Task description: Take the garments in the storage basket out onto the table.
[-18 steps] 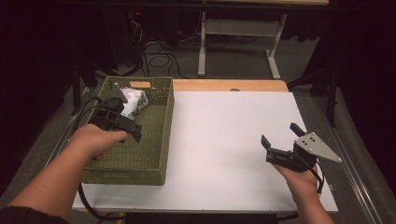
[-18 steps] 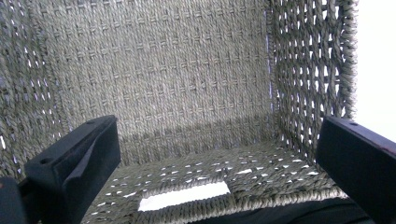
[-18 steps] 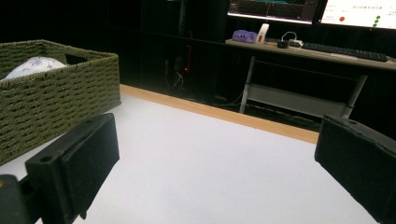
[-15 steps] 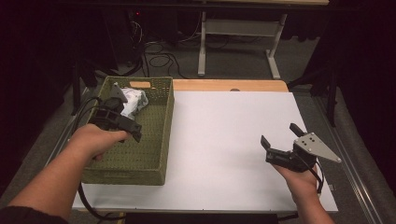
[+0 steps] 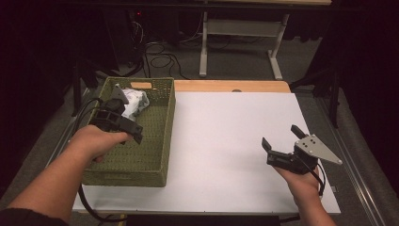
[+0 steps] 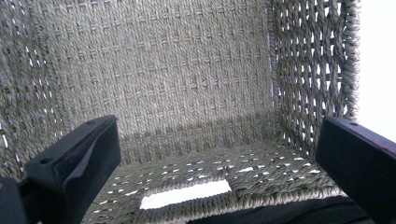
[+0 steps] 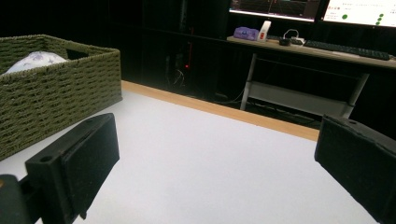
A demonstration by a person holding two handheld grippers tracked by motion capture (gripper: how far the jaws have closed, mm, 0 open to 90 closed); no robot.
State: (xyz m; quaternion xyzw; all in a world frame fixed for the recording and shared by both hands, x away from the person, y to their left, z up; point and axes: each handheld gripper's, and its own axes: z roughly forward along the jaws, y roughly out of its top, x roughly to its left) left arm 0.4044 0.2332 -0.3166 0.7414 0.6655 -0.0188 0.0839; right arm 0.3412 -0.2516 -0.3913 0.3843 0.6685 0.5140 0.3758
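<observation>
A green woven basket (image 5: 155, 141) stands on the left side of the white table (image 5: 226, 141). A crumpled white patterned cloth (image 5: 135, 101) lies at its far end and peeks over the rim in the right gripper view (image 7: 35, 60). My left gripper (image 5: 117, 120) is held low over the basket, open. In its own view the left gripper (image 6: 219, 154) has wide jaws framing the bare woven floor and walls, nothing between them. My right gripper (image 5: 281, 137) hovers open above the table's near right part. Its view has the right gripper (image 7: 215, 158) facing bare white tabletop.
The basket wall (image 6: 308, 93) has a handle slot (image 6: 187, 193). A wooden strip (image 5: 230, 86) runs along the table's far edge. Beyond it stand a desk frame (image 5: 240, 33), floor cables (image 5: 160, 59) and a desk with monitors and a keyboard (image 7: 348, 49).
</observation>
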